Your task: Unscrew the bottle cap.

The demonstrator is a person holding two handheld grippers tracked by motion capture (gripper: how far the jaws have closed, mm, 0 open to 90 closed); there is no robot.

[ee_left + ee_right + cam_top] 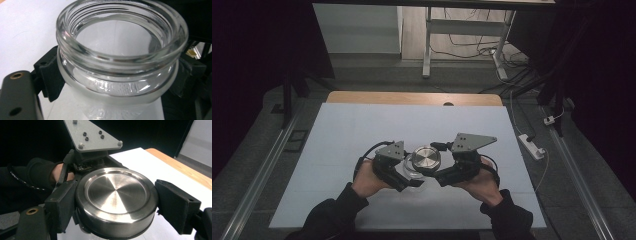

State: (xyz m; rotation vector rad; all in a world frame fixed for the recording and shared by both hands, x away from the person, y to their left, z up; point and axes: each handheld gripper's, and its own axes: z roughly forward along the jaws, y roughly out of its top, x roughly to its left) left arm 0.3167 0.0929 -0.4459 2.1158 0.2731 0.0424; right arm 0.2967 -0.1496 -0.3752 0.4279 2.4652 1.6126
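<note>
From the high view we look down on a white rectangular surface with two sleeved forearms coming in from the bottom. On the left, our left gripper is held low over the middle of the surface, its jaws clamped on a clear round glass jar. In the left gripper view the jar is very close: its threaded mouth is open, and the black jaws press against its body just below the neck, one on either side. The white surface shows through the glass.

In the centre of the high view, just above the jar, sits a round brushed-steel lid. To its right, our right gripper has its jaws closed on this lid. In the right gripper view the lid is squeezed at its rim between the two black jaws, top face up and slightly tilted. Behind it we see the left gripper's grey three-cornered plate.
</note>
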